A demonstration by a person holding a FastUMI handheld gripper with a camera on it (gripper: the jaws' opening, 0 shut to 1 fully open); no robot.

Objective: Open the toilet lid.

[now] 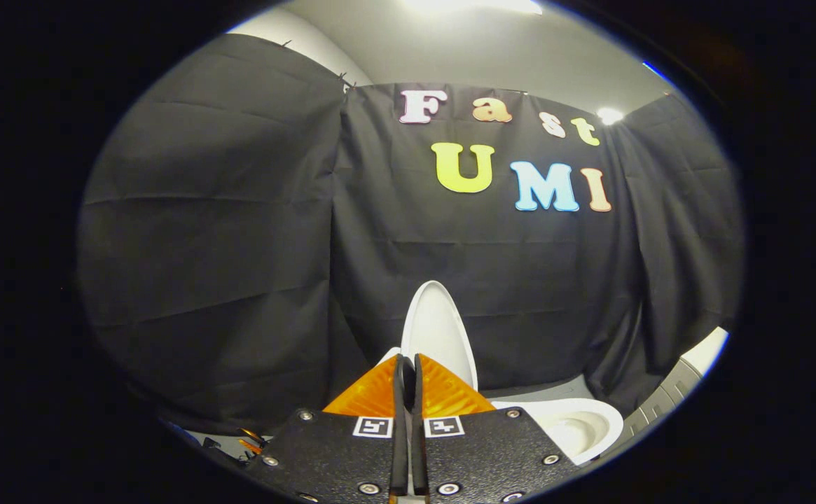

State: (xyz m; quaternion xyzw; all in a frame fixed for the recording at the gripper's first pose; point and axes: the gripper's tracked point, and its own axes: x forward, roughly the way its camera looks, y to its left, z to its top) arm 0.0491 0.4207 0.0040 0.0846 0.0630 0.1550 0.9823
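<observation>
Toilet lid point(436, 329) upright, long axis vertical

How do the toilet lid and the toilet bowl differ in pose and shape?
The lid stands upright just beyond the gripper, whose fingers are nearly closed; the bowl lies low, facing up. The lid is a flat, narrow oval; the bowl is a hollow basin. Both are white.

A: So where are we with the tool point(408, 358) right now?

B: We've got its two fingers point(372, 395) squeezed nearly together, just a thin slit between them, tips side by side, pointing straight ahead and tipped slightly up. Can't tell if we're pinching anything.
</observation>
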